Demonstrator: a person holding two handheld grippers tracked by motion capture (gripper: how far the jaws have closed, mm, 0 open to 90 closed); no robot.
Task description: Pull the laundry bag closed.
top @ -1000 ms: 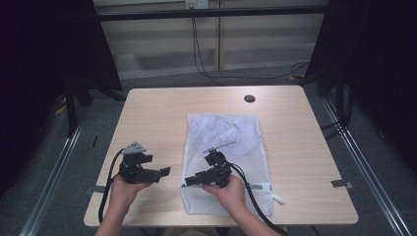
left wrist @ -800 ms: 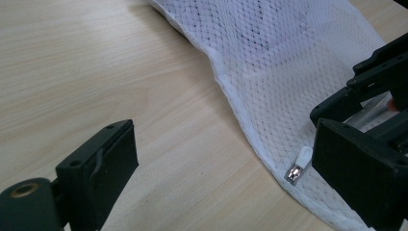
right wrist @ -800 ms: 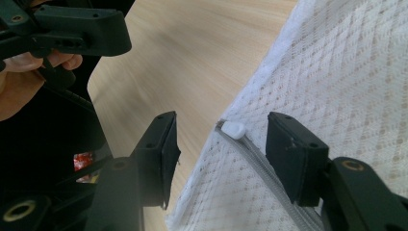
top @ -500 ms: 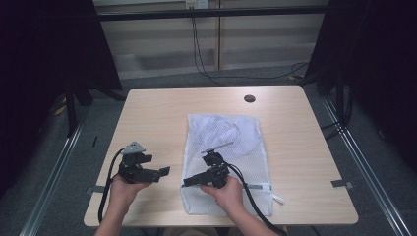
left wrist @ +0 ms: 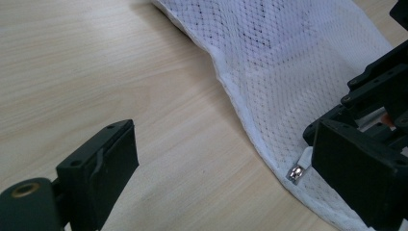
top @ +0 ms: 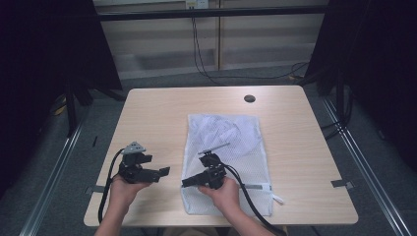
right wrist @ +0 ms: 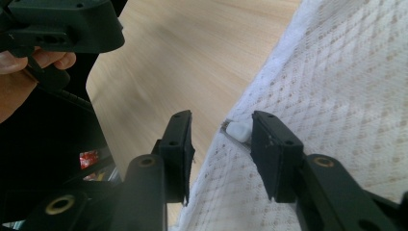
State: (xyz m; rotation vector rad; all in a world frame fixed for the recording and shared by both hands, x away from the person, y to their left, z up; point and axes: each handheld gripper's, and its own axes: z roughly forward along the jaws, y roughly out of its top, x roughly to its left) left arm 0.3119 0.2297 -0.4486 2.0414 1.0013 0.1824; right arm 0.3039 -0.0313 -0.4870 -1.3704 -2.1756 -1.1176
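Table: the high view takes in the whole pale wood top, with a small dark round hole near its far edge.
Mesh bag: white netting lying flat at the middle of the table's near half; the high view shows a paler bundle inside its far end.
Left gripper: held over bare wood just left of the bag, jaws wide apart with nothing between them.
Right gripper: over the bag's near left edge; jaws have just been closing, a gap left, the hem between them, not yet pinched.
Zip pull: the gripper views show this small white and metal tab on the hem.
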